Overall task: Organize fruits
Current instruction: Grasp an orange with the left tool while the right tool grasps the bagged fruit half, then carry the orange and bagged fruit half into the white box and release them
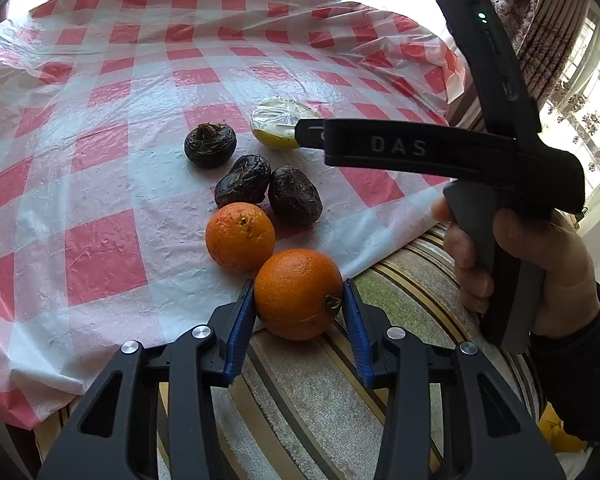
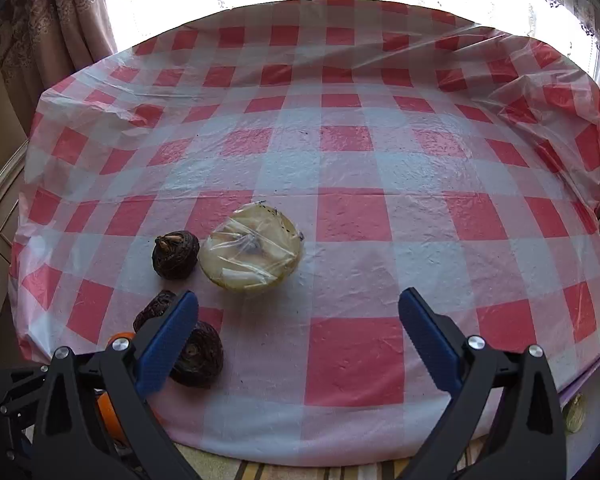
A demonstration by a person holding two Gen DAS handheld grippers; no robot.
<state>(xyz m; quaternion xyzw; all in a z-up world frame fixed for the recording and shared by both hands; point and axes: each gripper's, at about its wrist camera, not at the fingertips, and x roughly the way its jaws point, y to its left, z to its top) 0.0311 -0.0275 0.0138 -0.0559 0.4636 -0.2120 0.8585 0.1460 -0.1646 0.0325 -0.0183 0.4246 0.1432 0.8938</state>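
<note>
The left claw is clenched on an orange, one blue pad against each side, with the fruit's stem end turned toward the right pad. This orange sits at the near edge of the table, right where the checked plastic cover gives way to a striped cloth. A second orange lies just beyond it, nearly touching. Beyond that orange three dark wrinkled fruits cluster together, and farther still lies a cut pale fruit wrapped in cling film.

The right claw stands released, its jaws spread wide with nothing between them, hovering over bare cover to the right of the wrapped fruit. A hand grips its handle.

To do this step well, I would say the grip should stay centred across the orange's widest part, since a round, firm fruit can squirt out of flat pads if caught off-centre. It looks wise to lift it straight up before carrying it off, so the neighbouring orange is not nudged into a roll toward the table's edge. The right claw seems best placed for the wrapped fruit, and there a gentle squeeze would be needed so the film does not tear or slide.

The only readable writing is "DAS" in pale letters along the body of the right-hand tool. No fruit shows a legible label.
</note>
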